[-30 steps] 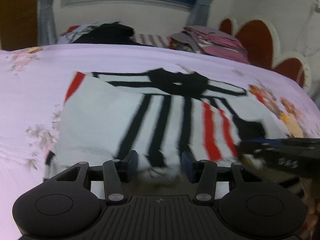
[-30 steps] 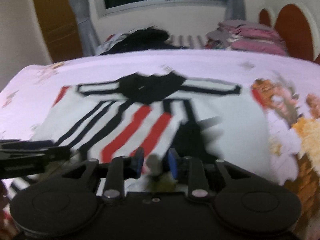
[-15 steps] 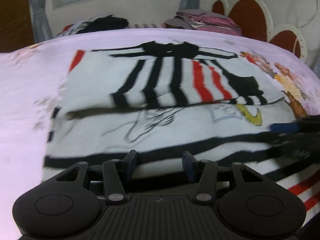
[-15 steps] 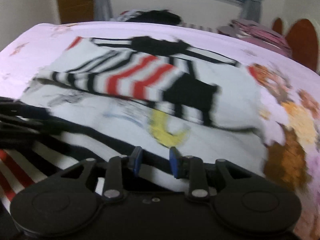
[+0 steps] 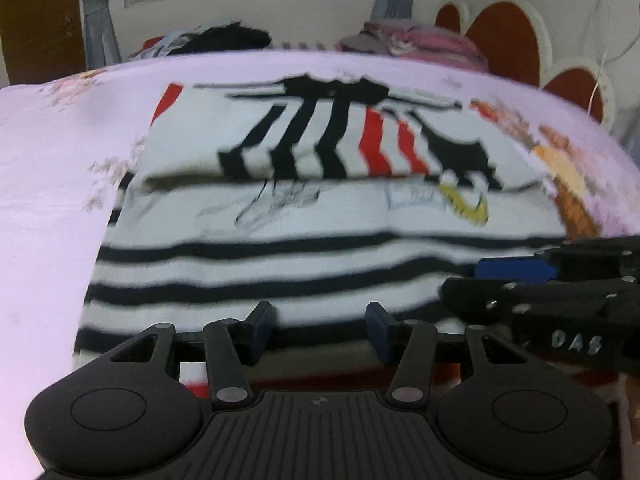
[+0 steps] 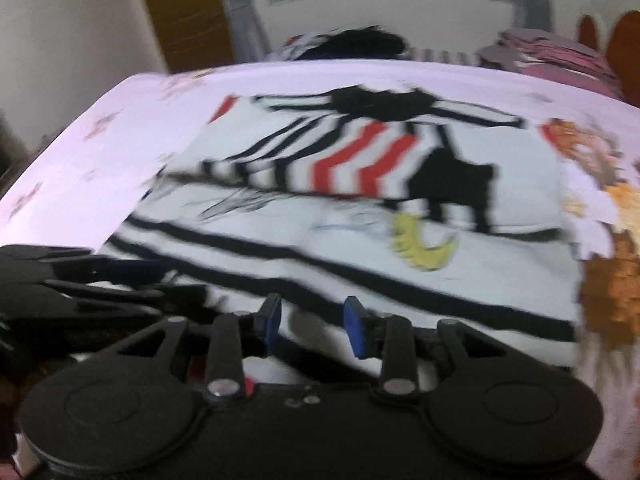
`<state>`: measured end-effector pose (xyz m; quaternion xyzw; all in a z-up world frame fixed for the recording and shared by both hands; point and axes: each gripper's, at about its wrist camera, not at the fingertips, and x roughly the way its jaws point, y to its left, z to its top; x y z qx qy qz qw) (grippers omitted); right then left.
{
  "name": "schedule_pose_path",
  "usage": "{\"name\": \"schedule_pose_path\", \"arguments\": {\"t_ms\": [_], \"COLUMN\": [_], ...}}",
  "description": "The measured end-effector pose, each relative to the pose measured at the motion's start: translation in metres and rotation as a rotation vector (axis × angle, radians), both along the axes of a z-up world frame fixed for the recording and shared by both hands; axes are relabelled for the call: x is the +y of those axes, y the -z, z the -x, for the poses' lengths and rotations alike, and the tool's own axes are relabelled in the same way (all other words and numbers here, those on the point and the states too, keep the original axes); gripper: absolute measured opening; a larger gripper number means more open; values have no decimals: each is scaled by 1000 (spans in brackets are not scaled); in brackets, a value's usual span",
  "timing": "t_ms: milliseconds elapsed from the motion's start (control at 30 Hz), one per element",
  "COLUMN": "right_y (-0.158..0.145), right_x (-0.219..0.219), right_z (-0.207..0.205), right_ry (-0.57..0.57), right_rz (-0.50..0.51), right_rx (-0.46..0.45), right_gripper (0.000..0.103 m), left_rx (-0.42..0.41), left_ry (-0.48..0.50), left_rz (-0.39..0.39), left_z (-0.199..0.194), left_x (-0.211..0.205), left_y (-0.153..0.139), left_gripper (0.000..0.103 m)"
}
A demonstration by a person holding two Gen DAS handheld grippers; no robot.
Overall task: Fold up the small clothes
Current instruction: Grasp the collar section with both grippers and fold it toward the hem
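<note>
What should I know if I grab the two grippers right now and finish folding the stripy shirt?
Left gripper: open, nothing between its fingers, low over the near edge of the stripy shirt.
Right gripper: jaws opening, nothing clamped, also at the near edge.
The shirt lies flat on the pink bedsheet; a striped flap is folded over its far part.
Done: that first fold.
Left: probably fold the near half up and tidy it. Other clothes wait in the far pile.
</note>
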<state>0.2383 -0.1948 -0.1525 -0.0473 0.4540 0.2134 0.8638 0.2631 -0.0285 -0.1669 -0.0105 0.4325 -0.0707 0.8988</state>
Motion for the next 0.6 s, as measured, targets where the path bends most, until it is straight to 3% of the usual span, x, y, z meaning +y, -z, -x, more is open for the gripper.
{"name": "schedule_pose_path", "arguments": {"t_ms": [167,333,500,600], "right_y": [15,11,-1,-3], "right_x": [-1,-26,-26,-15], "right_z": [18,34,56,73], "right_ry": [-14,56,129,150], "right_rz": [120,159,109,79], "right_rx": [-11,-23,-23,-10], "right_gripper": [34,34,39,49], "left_rx": [5,17,26,28], "left_ry": [-1,-8,2,23], "left_rz": [-38,-34,-23,-17], "left_z": [23,34,40,46], "left_x": [19,31,32,33], "left_y": [7,5,4,3], "left_gripper": [64,65,66,71]}}
